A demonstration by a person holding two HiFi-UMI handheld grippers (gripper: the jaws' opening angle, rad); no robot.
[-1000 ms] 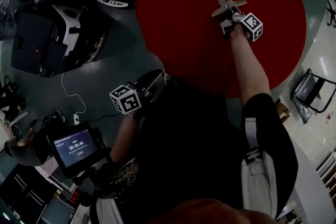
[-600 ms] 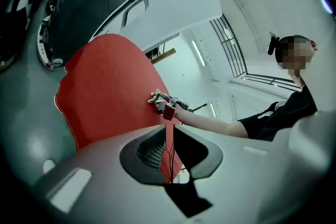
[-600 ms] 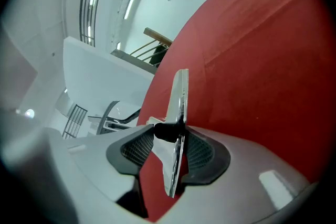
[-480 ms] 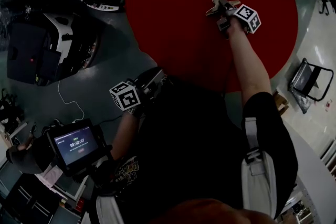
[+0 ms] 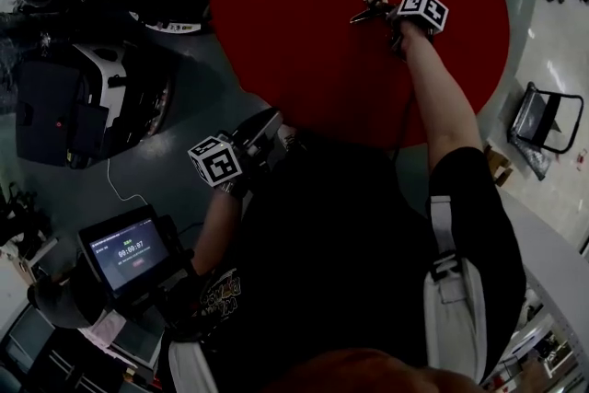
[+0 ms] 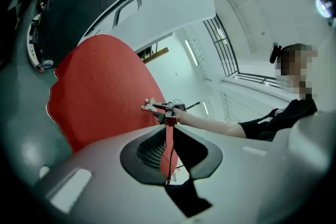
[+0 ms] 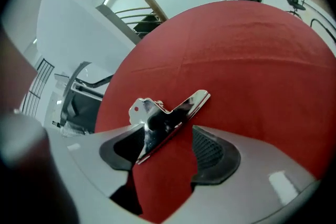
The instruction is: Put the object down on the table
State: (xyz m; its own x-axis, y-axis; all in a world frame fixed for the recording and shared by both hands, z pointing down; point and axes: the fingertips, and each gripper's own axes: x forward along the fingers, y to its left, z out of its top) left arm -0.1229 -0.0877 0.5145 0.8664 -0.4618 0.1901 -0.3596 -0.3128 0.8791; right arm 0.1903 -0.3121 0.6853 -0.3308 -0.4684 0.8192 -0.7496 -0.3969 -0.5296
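1. Right tool (image 7: 169, 145): the jaws stand spread wide and have just been opening. Neither pad presses on anything.
2. The metal clip (image 7: 167, 113), a chromed spring clip, sits tilted between those jaws. Its lower edge leans against the left pad and is clear of the right pad. Whether it already rests on the surface cannot be told.
3. Handling, as judged: light, rigid and polished, so slippery and liable to slide or tip. The best hold is across the broad flat body, not the thin lever end.
4. The red round desk (image 7: 252, 55) lies directly beneath the clip.
5. Left tool (image 6: 167, 145): the jaws are apart with nothing between them. It is held near the desk's edge, well apart from the clip.
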